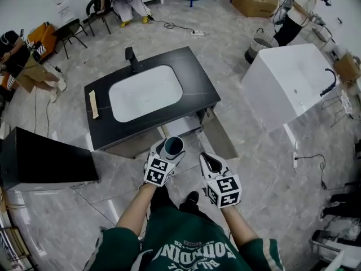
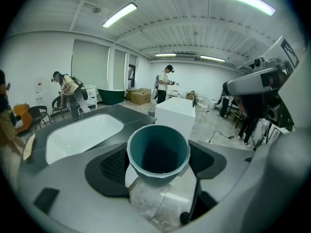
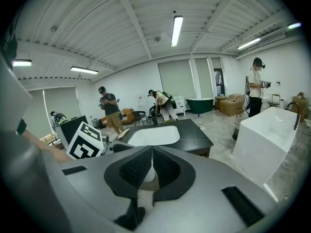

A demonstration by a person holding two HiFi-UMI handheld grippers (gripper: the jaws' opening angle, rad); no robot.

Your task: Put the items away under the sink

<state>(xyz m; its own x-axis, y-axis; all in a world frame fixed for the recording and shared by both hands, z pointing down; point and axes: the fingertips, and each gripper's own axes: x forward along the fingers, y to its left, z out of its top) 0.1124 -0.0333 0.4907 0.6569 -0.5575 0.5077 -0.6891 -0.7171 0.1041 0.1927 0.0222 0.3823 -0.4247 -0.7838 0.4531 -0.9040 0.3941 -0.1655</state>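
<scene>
A teal cup [image 1: 174,144] sits mouth-up between the jaws of my left gripper [image 1: 169,150], just in front of the black vanity [image 1: 200,81] with its white sink basin [image 1: 145,92]. The left gripper view shows the cup [image 2: 158,152] clamped between both black pads [image 2: 115,166], with the left gripper [image 2: 159,168] shut on it. Beside it on the right, my right gripper [image 1: 207,160] is shut, and the right gripper view shows its jaws [image 3: 151,149] pressed together with nothing held. Under the sink the cabinet stands open, with a door panel [image 1: 221,135] swung out.
A black faucet [image 1: 131,58] and a wooden strip [image 1: 93,104] are on the counter. A white bathtub [image 1: 293,83] stands at the right, and a black box [image 1: 45,158] at the left. Several people, chairs and floor cables fill the back of the room.
</scene>
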